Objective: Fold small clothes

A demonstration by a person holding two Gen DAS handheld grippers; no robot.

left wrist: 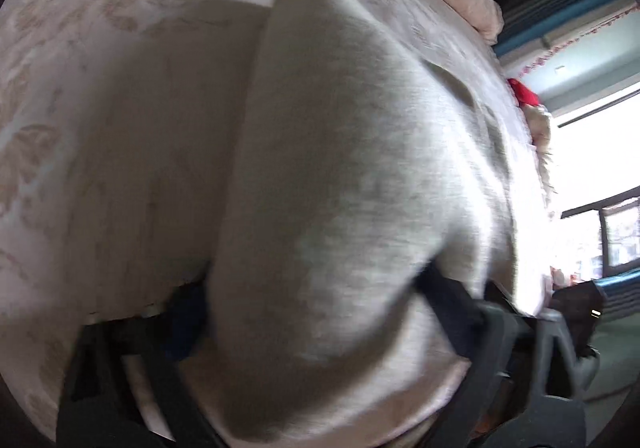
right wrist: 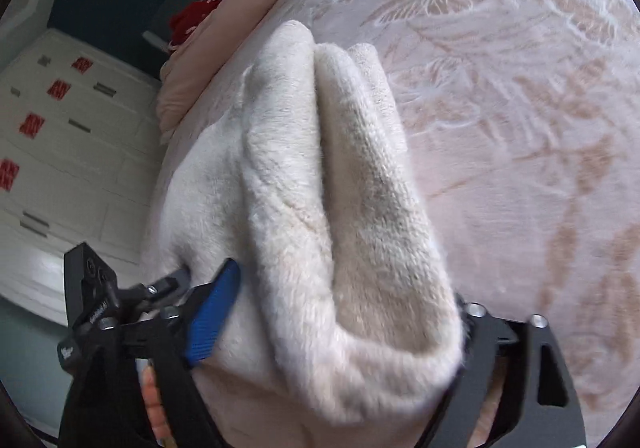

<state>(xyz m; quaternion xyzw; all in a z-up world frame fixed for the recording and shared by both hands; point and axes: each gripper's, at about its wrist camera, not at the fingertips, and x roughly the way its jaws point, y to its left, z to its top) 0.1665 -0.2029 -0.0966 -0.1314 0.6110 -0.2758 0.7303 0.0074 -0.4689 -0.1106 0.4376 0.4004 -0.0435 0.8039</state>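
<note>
Both the left tool (left wrist: 320,308) and right tool (right wrist: 340,312) stand spread, jaws flanking the cream fleece garment (right wrist: 320,168) on the bed (right wrist: 520,128); grip unclear.

cream fleece garment (right wrist: 304,176): soft cloth, fuzzy outer pile, looped terry-like nap on the folded-in face, matt throughout. in the left wrist view, same garment (left wrist: 328,184) blurred, heathered and dull. bedspread (right wrist: 520,120): pale pink cloth, embossed butterfly and leaf pattern, short velvety matt nap. right gripper (right wrist: 332,312): matt black plastic fingers, bright metal screw heads, a blue ribbed pad (right wrist: 212,320) with a woven look. left gripper (left wrist: 316,312): dark matt plastic, blurred. white drawer fronts (right wrist: 72,152): smooth, faintly glossy, with dull metal handles.
</note>
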